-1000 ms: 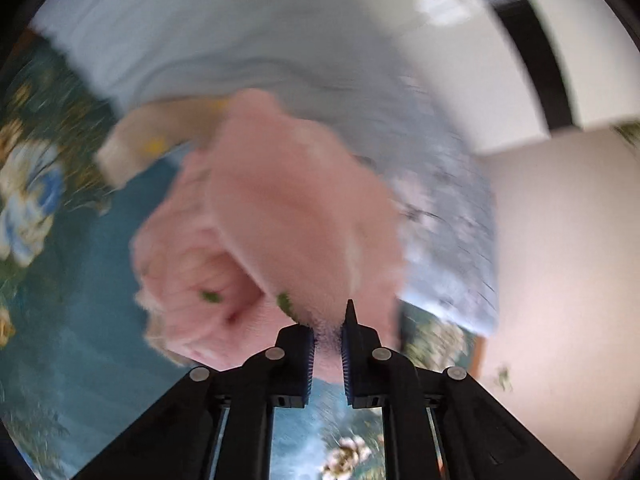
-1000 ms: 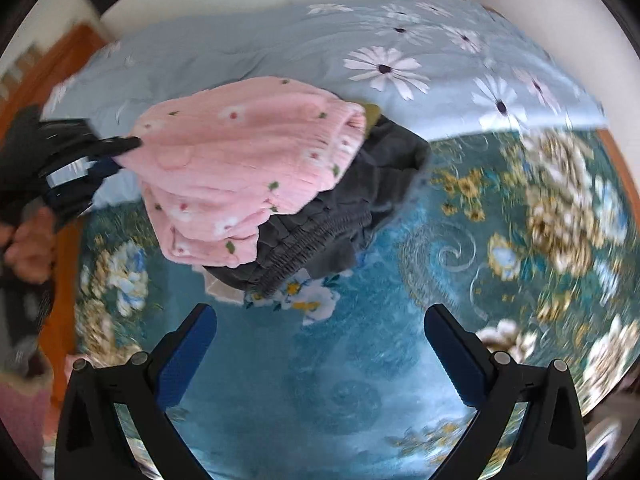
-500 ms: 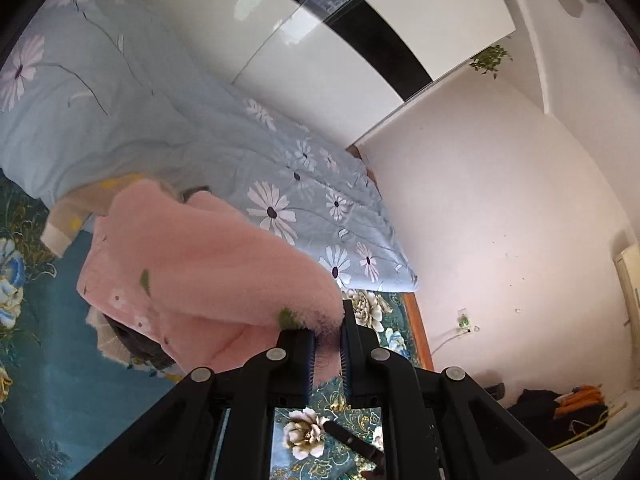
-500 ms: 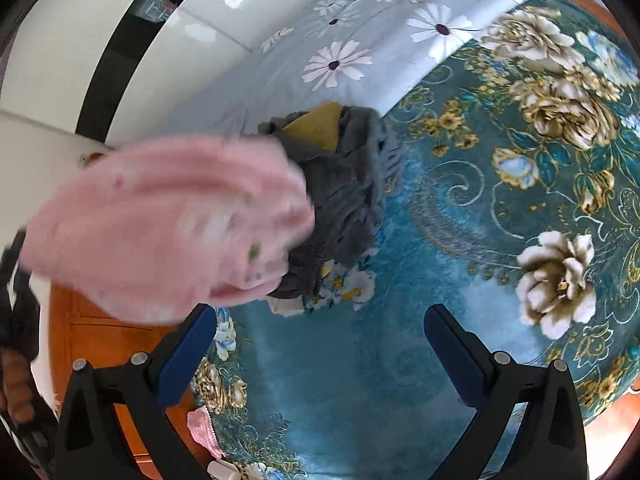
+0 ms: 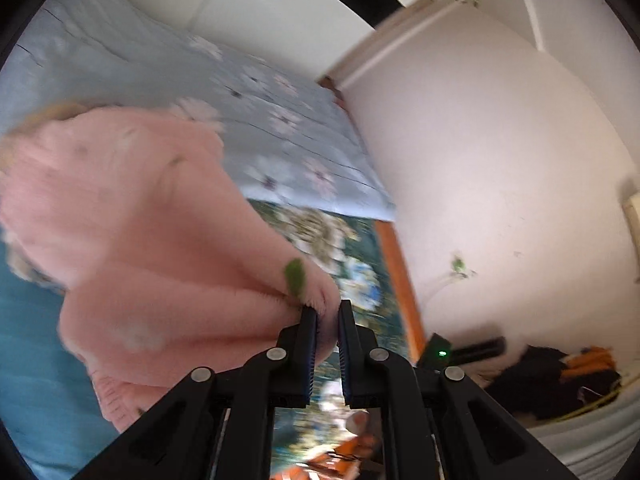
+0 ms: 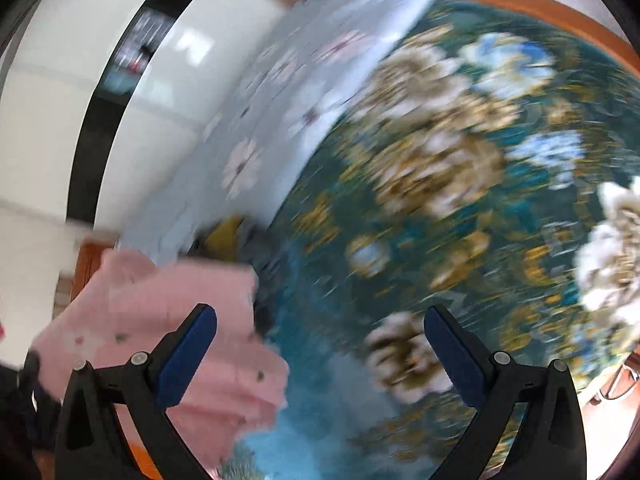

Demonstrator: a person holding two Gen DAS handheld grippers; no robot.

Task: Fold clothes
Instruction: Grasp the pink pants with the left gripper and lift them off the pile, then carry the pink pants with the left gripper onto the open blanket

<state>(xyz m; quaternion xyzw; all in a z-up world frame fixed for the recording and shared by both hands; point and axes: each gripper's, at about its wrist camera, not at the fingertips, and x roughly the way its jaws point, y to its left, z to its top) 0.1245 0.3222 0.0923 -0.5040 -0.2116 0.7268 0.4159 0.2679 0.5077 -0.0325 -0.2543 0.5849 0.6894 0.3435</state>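
A bed is seen in both views, covered by a teal floral spread (image 6: 460, 184) with a pale blue daisy quilt (image 5: 256, 128) lying across it. In the right wrist view the spread fills the centre and right of the frame, heavily blurred, and the quilt runs along the upper left. The wooden bed edge (image 6: 532, 4) is shown at the upper right of that view, and at the centre right of the left wrist view where the spread ends against a pale wall (image 5: 500, 160).

Only in the left wrist view is the room beyond the bed shown: open floor at the lower right, with a dark heap (image 5: 548, 380) of things against the wall.

The pink garment (image 5: 132, 232) fills the left half of the left wrist view, bunched and lifted, with its edge pinched in the left gripper (image 5: 328, 320), whose jaws are clenched on the cloth. In the right wrist view the same garment is seen at the lower left, behind the left finger of the right gripper (image 6: 320, 332), whose jaws are spread wide with nothing between them.

Only in the right wrist view is a dark cloth with a mustard patch (image 6: 228, 236) shown, beside the pink garment at the quilt's edge.
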